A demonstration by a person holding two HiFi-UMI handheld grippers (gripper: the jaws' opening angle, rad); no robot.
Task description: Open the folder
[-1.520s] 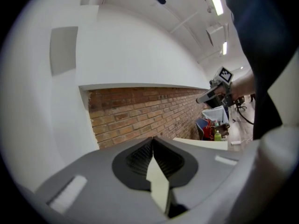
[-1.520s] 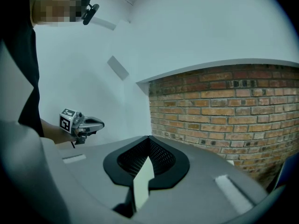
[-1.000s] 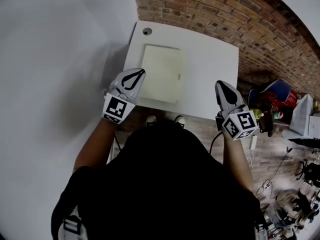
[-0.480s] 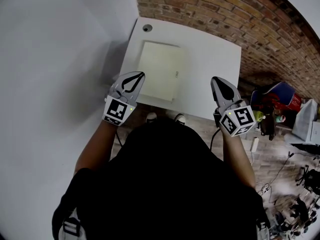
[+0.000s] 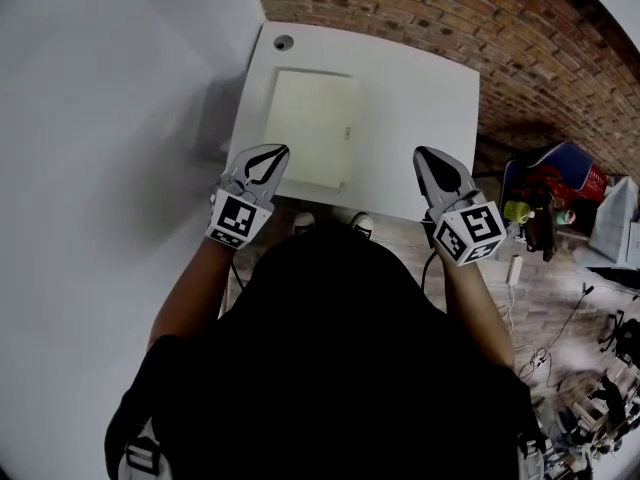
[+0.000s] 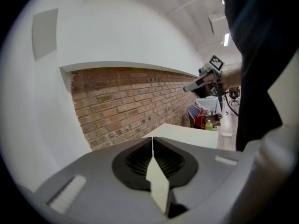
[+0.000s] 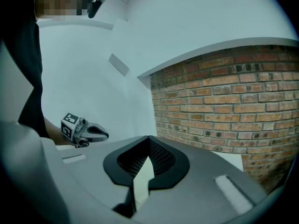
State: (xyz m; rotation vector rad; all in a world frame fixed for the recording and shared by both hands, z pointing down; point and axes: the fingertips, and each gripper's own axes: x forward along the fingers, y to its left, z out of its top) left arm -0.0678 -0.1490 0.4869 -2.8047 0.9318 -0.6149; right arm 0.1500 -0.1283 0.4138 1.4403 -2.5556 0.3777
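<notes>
Head view — pale yellow flat folder (image 5: 312,128) lies closed on white table (image 5: 420,98); left gripper (image 5: 282,151) and right gripper (image 5: 423,157) pinched together, empty — opening not yet begun.

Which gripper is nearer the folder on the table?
Left. The left gripper is by the folder's near left corner; the right gripper is apart, off its right edge.

The folder (image 5: 312,128) lies on the table (image 5: 420,98) (toward its left side), ahead of the left gripper (image 5: 278,154).
</notes>
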